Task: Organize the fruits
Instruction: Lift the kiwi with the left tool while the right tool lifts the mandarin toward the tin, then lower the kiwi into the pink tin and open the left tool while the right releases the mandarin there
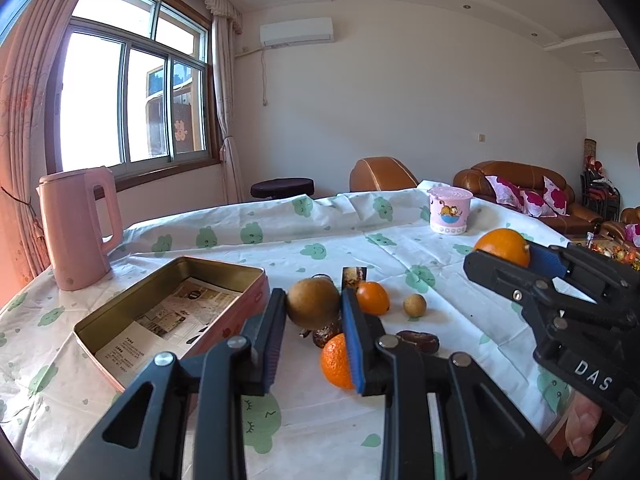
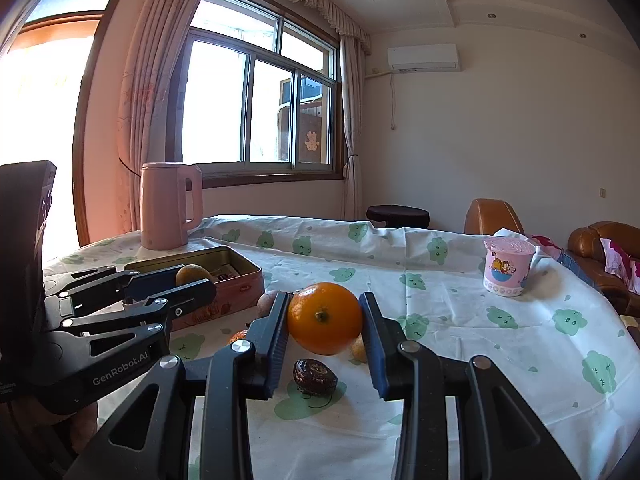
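- While both tools hang low over the counter [image 1: 400, 240], I see each one already loaded.
- Nearest to me, the left tool [image 1: 314, 316] is clamped narrow on a brown round fruit [image 1: 313, 303], pads on its two sides; I judge it light with a thin, brittle skin, so a gentle squeeze across the widest part suits it.
- My right tool [image 2: 325, 320] grips a large orange [image 2: 325, 319] at its widest girth, stem end facing the lens; it looks firm, fairly heavy and a little waxy, so I would keep the pads on the equator where it cannot roll out.
- Under and just beyond the tools lie loose pieces on the cloth: two smaller oranges [image 1: 373, 298], a small tan fruit [image 1: 414, 305] and wrinkled dark dates [image 1: 418, 342], soft and sticky by my guess.
- Left of them sits the open tin [image 1: 256, 280], lined with printed paper and holding no fruit yet; I take it for the likely drop place.
- Farther off stand a pink kettle [image 1: 78, 228] and a pink cup [image 1: 449, 210].
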### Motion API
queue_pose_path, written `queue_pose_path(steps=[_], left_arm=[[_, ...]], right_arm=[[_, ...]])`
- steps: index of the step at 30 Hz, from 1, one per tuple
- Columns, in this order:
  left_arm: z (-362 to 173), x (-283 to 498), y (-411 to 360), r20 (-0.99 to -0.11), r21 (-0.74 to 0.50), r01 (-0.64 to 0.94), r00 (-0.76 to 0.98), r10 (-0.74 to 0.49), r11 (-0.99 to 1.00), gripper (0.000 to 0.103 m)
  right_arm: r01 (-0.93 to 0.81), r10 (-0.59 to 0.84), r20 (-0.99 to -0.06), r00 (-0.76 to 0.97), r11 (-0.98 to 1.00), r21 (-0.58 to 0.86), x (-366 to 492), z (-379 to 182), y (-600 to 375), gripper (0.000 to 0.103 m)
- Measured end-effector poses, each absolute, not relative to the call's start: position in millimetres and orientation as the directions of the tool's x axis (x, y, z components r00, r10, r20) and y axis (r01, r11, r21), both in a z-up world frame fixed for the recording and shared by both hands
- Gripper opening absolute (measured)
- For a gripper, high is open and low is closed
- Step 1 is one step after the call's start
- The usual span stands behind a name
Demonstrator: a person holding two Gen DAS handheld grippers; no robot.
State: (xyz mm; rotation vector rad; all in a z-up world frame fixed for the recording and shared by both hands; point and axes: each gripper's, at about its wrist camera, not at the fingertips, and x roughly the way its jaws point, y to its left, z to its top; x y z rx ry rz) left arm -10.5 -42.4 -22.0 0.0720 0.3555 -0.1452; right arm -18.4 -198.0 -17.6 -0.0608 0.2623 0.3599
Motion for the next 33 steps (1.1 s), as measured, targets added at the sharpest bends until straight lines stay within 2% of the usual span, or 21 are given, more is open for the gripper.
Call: queue_pose_path(steps=[16, 25, 33], left_arm=[[-19.2, 14.1, 6.1, -0.386, 0.000, 0.081, 0.920, -0.075, 0.997, 0.029], [-14.3, 38.4, 41.8, -0.410, -0.013, 0.037, 0.911, -0.039, 0.999, 0.029], [-12.9, 64.6, 68.5, -0.439, -0.004, 0.000, 0.898, -0.001, 1.000, 0.029]], right_arm=[[-0.490, 0.462, -0.282, 0.841, 0.871, -0.036, 15.8, 13.4, -143.5, 0.037], [-0.575, 0.533, -0.332, 0.779, 0.817, -0.036, 51.0, 29.8, -98.8, 0.037], [-0.606, 0.565, -0.392, 0.726, 0.795, 0.024, 88.8, 28.7, -68.7, 0.037]])
